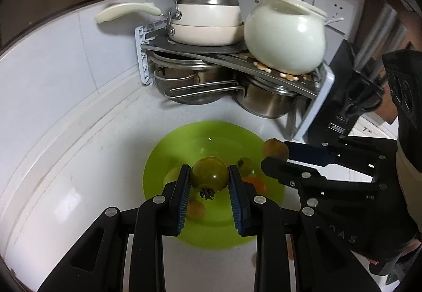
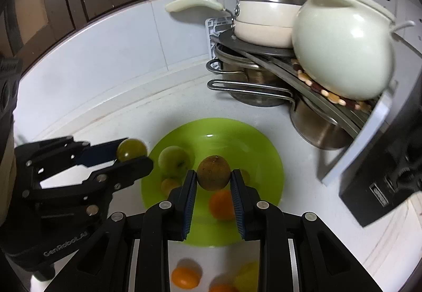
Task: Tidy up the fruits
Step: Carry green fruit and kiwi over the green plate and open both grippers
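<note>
**Both grippers loaded, fruit held over the green plate**

Left gripper (image 1: 209,178), L wrist view: your blue pads are clamped on a green tomato (image 1: 209,173), dark calyx pointing toward the cam. It hangs above the green plate (image 1: 168,149) on the white counter (image 1: 79,160). Under it on the plate: a small dark-green fruit (image 1: 245,165), a bit of an orange (image 1: 257,183), a small orange-brown fruit (image 1: 195,208). At right, your right gripper (image 1: 275,156) pinches a brown round fruit (image 1: 275,148) over the plate's rim.

R wrist view: right gripper (image 2: 214,181) is closed around that brown fruit (image 2: 214,172), above the plate (image 2: 237,133). On the plate: a green apple (image 2: 173,161), a small yellowish fruit (image 2: 168,185), an orange (image 2: 221,205). Left gripper (image 2: 132,153) comes in from the left w/ the tomato (image 2: 131,150), just beside the plate's edge. More oranges (image 2: 185,277) and a yellow fruit (image 2: 248,277) lie on the counter near the cam, off the plate. Behind: a corner rack (image 2: 263,50) w/ cream pans (image 2: 266,25) and a white pot (image 2: 340,51).
</note>
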### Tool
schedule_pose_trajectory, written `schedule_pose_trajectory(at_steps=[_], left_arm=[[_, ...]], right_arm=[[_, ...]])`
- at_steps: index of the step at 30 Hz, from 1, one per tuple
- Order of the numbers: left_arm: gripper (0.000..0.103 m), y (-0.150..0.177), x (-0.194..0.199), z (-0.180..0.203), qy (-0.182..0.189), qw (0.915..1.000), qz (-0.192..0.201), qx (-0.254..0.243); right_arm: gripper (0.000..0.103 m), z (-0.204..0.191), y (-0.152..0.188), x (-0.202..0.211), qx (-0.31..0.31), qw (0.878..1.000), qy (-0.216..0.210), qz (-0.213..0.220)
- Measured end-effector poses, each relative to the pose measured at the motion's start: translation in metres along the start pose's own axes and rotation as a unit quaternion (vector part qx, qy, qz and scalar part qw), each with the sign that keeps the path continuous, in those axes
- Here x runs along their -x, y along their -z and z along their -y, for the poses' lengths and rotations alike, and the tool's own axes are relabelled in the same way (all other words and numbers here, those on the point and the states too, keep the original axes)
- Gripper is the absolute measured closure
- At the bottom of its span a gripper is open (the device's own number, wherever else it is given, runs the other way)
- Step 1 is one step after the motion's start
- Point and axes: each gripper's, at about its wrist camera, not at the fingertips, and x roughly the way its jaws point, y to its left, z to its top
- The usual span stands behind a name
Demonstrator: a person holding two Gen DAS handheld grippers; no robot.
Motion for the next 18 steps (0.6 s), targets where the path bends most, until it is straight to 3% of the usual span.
schedule_pose_trajectory(at_steps=[18], left_arm=[[0.074, -0.027, -0.092, -0.008, -0.010, 0.9980, -0.060, -0.019]], right_arm=[[0.076, 0.037, -0.018, -0.077, -0.032, 0.997, 0.003, -0.066]])
